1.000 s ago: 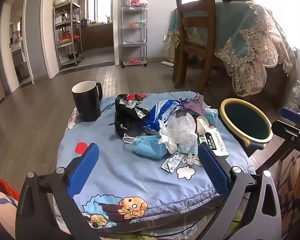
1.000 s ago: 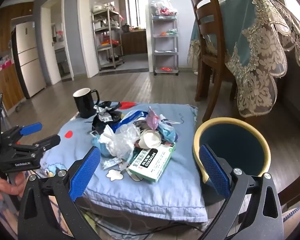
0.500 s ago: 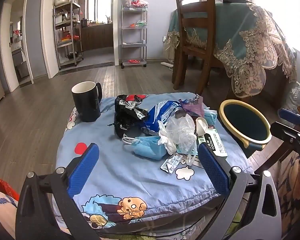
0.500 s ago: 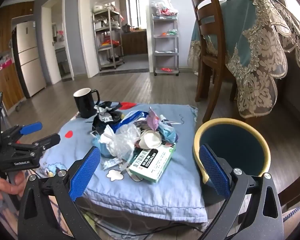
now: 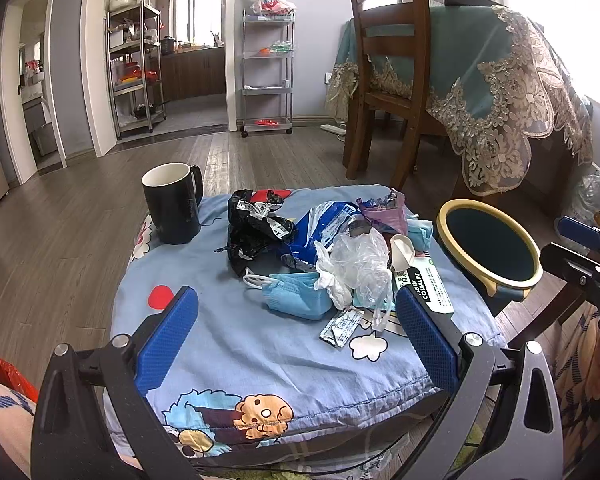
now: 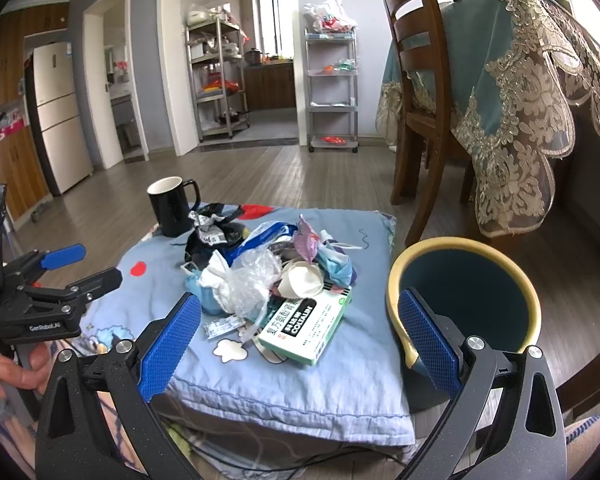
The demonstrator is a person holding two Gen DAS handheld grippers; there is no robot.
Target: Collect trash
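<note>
A pile of trash lies on a blue cartoon cushion (image 5: 236,352): a blue face mask (image 5: 296,298), crumpled clear plastic (image 5: 358,266), a black wrapper (image 5: 256,228), a blue bag (image 5: 326,222) and a green-white medicine box (image 6: 306,326). A dark bin with a yellow rim (image 6: 466,292) stands right of the cushion, also in the left wrist view (image 5: 488,246). My left gripper (image 5: 296,340) is open and empty, just short of the pile. My right gripper (image 6: 300,340) is open and empty, with the box and the bin's near rim between its fingers.
A black mug (image 5: 174,202) stands at the cushion's far left. A wooden chair (image 5: 392,80) and a lace-covered table (image 5: 512,80) stand behind on the right. Two shelf racks (image 5: 266,68) stand by the far wall. Wood floor surrounds the cushion.
Both grippers stay open and nearly still. The left wrist view has shifted slightly, so the bin sits a little further left in it.
</note>
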